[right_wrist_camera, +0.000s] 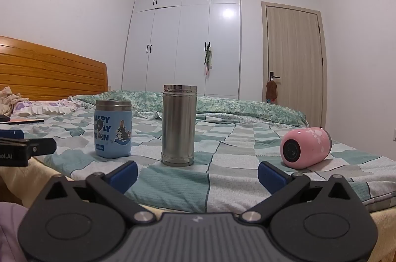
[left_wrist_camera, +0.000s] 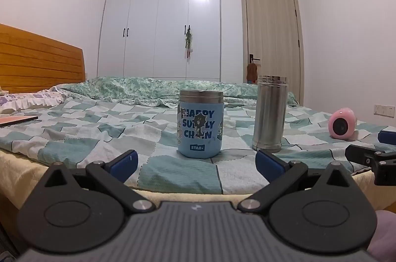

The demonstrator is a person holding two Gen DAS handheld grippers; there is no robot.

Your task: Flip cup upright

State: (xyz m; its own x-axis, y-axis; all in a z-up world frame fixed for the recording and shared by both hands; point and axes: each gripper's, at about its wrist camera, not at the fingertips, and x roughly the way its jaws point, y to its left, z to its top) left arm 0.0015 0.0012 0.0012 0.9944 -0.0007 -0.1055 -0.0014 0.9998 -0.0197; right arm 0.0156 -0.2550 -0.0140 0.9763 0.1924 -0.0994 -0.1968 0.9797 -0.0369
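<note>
A pink cup [right_wrist_camera: 305, 147] lies on its side on the checked bedspread at the right, its dark end facing me; it also shows small in the left wrist view [left_wrist_camera: 342, 123]. A blue printed cup [left_wrist_camera: 200, 123] [right_wrist_camera: 112, 129] and a tall steel flask [left_wrist_camera: 269, 113] [right_wrist_camera: 178, 124] stand upright. My left gripper [left_wrist_camera: 195, 163] is open and empty, just short of the blue cup. My right gripper [right_wrist_camera: 198, 174] is open and empty, in front of the flask, with the pink cup beyond its right finger [right_wrist_camera: 272, 174].
The bed's front edge [right_wrist_camera: 173, 206] runs just under both grippers. A wooden headboard [left_wrist_camera: 39, 59] and pillows are at the left, with a flat pink book [left_wrist_camera: 17, 120] near them. A folded green quilt [left_wrist_camera: 153, 87] lies at the back. A wardrobe and door stand behind.
</note>
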